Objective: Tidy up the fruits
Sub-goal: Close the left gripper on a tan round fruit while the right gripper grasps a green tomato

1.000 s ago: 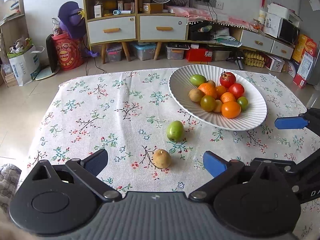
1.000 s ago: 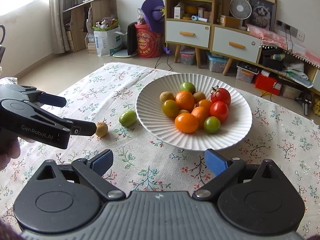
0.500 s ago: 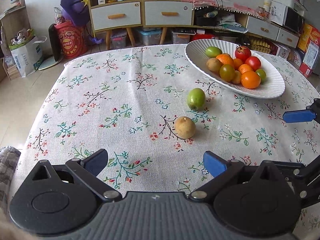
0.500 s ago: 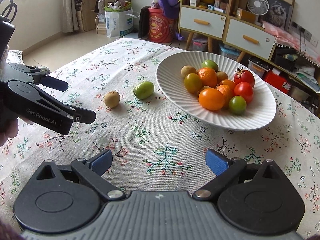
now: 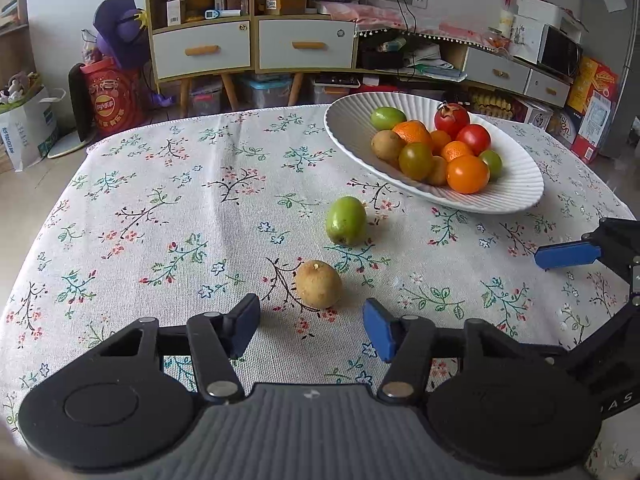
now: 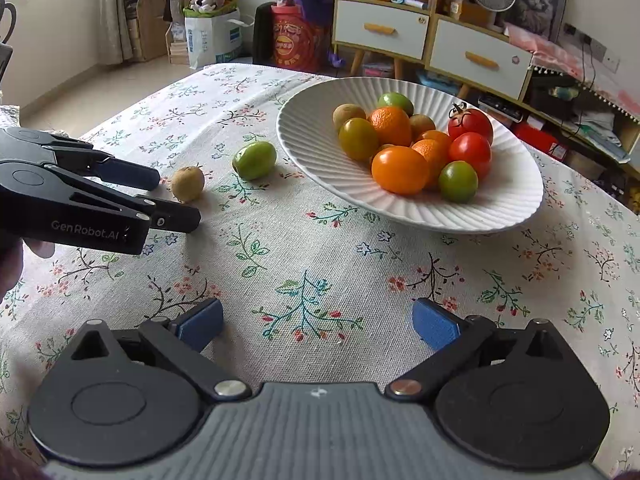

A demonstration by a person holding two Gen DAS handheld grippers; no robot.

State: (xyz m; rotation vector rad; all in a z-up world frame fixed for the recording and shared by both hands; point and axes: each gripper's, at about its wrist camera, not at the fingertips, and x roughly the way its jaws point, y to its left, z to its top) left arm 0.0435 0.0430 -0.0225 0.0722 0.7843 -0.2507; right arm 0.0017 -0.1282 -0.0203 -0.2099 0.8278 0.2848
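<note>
A small brown fruit point(image 5: 318, 284) lies on the flowered tablecloth, just ahead of my open left gripper point(image 5: 312, 330), between its fingertips' line and apart from both. A green fruit point(image 5: 346, 220) lies a little beyond it. A white ribbed bowl point(image 5: 516, 196) at the right holds several oranges, tomatoes, green and brown fruits. In the right wrist view the left gripper point(image 6: 176, 196) sits beside the brown fruit point(image 6: 187, 184), with the green fruit point(image 6: 255, 160) and the bowl point(image 6: 320, 160) further right. My right gripper point(image 6: 318, 322) is open and empty over bare cloth.
The table's far edge point(image 5: 208, 118) drops to the floor. Behind it stand a cabinet with drawers point(image 5: 256, 44), a red bucket point(image 5: 114, 96) and storage boxes. The right gripper's blue finger point(image 5: 568, 254) shows at the right of the left wrist view.
My left gripper has moved forward and down toward the brown fruit, which now lies just ahead of its fingertips. The right gripper has shifted slightly closer over the cloth. Both stay open.
</note>
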